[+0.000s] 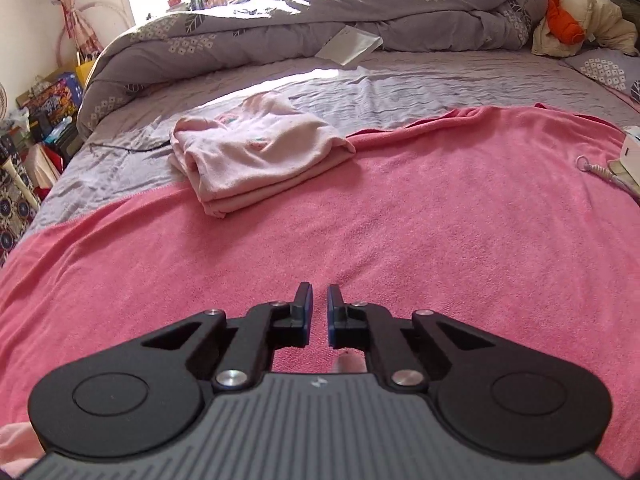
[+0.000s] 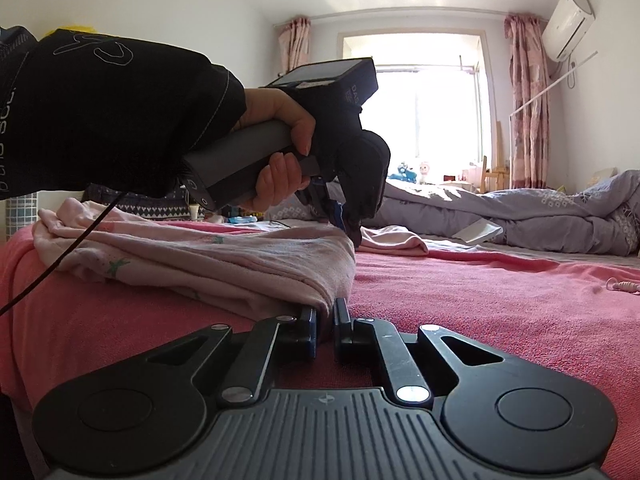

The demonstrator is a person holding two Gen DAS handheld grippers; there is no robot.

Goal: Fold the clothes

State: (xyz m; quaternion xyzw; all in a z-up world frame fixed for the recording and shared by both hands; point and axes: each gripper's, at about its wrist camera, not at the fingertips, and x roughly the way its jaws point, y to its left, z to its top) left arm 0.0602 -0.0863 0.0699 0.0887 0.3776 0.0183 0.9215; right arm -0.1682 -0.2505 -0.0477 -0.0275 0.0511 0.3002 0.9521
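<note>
A pale pink garment [image 2: 200,256] with small star prints lies in soft layers on the pink towel [image 2: 480,300] that covers the bed. My right gripper [image 2: 325,308] is shut on its near corner, where the cloth hangs down between the fingertips. At the garment's far edge, my left gripper [image 2: 352,232] points down, held by a hand [image 2: 280,120] in a black sleeve. In the left wrist view the left gripper [image 1: 320,292] has its jaws nearly together, with only towel [image 1: 440,220] showing between the tips. A second pale pink garment [image 1: 256,156] lies folded farther up the bed.
A grey patterned duvet [image 1: 320,20] is bunched along the far side, with a white paper [image 1: 348,46] against it. A cord with a ring [image 1: 596,170] and a white box [image 1: 632,152] sit at the towel's right edge. Boxes and clutter [image 1: 40,112] stand beside the bed.
</note>
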